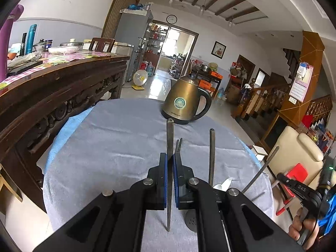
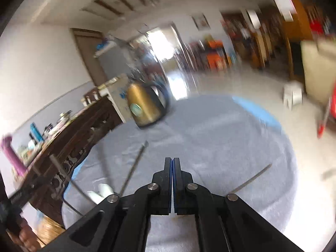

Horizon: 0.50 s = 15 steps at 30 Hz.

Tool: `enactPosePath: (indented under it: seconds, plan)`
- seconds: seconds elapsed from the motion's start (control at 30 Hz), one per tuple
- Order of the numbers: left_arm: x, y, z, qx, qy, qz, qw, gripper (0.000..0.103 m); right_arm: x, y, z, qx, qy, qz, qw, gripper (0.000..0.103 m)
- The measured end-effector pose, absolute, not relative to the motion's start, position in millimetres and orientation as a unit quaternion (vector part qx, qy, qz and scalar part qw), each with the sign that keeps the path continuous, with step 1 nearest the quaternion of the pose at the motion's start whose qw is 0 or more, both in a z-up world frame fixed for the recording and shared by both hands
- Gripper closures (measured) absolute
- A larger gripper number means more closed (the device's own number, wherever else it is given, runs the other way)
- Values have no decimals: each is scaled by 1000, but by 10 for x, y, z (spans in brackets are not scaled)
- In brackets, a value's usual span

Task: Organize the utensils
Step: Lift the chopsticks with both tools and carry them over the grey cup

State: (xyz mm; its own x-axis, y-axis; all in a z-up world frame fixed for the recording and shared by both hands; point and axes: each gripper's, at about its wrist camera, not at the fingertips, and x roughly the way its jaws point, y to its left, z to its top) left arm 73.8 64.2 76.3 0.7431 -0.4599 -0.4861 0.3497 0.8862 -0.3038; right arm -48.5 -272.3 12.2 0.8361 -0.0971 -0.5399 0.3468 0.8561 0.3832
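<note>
The left hand-held gripper [image 1: 170, 163] pinched a metal chopstick [image 1: 169, 138] upright, short of the kettle [image 1: 185, 98], presumably to carry it. The right hand-held gripper [image 2: 172, 163] was pressed together, empty.

I'm looking at a matt grey cloth [image 1: 117, 147], softly wrinkled; a dull metal chopstick [image 1: 169, 147]; a brushed brassy kettle [image 1: 184, 98] with glossy black plastic handle; dark carved wood sideboard [image 1: 63, 88] gleaming.
</note>
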Motion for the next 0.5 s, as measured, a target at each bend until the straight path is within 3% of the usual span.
enactPosePath:
  seconds: [0.27, 0.5]
  plan:
    - [689, 605, 791, -84, 264, -209, 938, 98, -389, -3880, -618, 430, 384, -207, 790, 97]
    - [587, 602, 788, -69, 249, -221, 940, 98, -300, -4160, -1013, 461, 441, -267, 722, 96]
